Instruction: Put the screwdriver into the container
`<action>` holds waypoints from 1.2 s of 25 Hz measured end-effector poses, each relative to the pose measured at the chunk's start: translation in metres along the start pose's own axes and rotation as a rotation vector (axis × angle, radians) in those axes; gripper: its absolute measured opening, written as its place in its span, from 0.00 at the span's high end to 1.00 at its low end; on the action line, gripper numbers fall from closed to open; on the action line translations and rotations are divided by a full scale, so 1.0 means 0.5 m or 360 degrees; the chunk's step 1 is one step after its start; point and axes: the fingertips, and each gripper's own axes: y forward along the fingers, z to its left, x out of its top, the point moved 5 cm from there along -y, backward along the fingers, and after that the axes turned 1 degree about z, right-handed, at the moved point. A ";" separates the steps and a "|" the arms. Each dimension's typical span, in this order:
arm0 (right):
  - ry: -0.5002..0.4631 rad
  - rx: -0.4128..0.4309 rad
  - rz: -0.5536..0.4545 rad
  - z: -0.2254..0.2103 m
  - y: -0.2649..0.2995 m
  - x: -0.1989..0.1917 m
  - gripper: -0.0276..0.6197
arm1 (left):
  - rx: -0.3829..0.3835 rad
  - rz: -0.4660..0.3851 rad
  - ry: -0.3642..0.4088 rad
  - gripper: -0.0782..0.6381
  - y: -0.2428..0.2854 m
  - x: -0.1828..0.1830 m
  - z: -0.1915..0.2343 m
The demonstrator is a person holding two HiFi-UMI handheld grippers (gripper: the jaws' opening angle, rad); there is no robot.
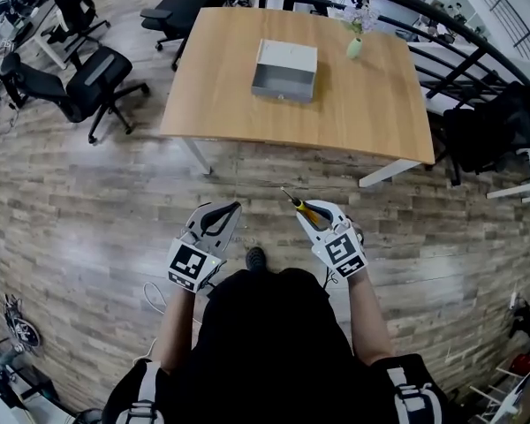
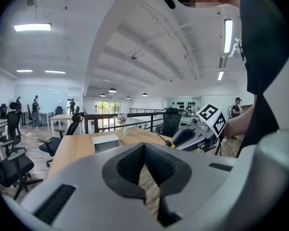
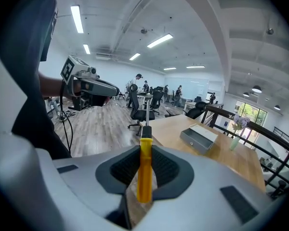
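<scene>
Your right gripper (image 3: 145, 154) has its jaws clamped tight on the screwdriver (image 3: 144, 170). The yellow handle is pinched between the pads, with the black collar and metal shaft poking out past the tips and aimed at the counter (image 1: 362, 113). Your left gripper (image 2: 144, 153) has its jaws shut, pads meeting at the tips with nothing between them.

Seen from your head, both grippers hang side by side over the wood floor (image 1: 88, 210), short of the counter's near edge. The left one is a little apart from the right. So the screwdriver is off the counter, in the air on your side of it.

The container (image 1: 285, 71), a grey open-topped box, sits on the counter around its middle, well apart from the screwdriver. A vase (image 1: 355, 47) of flowers stands on the counter too, beyond the container and to its right, near the far edge. Black office chairs (image 1: 93, 82) are parked left of the counter, and a dark railing (image 1: 459, 42) curves past its right side.
</scene>
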 end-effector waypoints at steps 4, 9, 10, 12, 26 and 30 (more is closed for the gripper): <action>0.0030 -0.0019 0.0015 -0.008 -0.003 -0.008 0.82 | -0.0035 -0.0008 -0.0001 0.86 0.013 0.005 -0.001; 0.0053 -0.0055 0.0014 -0.019 0.004 -0.005 0.82 | -0.0075 -0.0003 0.0034 0.86 0.019 0.007 0.001; 0.0052 -0.0056 0.0012 -0.018 0.006 -0.003 0.82 | -0.0074 -0.0004 0.0030 0.86 0.017 0.005 0.004; 0.0053 -0.0055 0.0007 -0.016 0.009 0.000 0.82 | -0.0069 -0.0003 0.0022 0.86 0.013 0.002 0.009; 0.0043 0.0005 0.0000 -0.100 0.042 0.012 0.82 | -0.0007 0.0025 -0.0004 0.86 0.082 0.025 0.054; 0.0006 0.0044 -0.0004 -0.159 0.059 0.019 0.82 | 0.0036 0.0012 -0.0027 0.86 0.126 0.045 0.069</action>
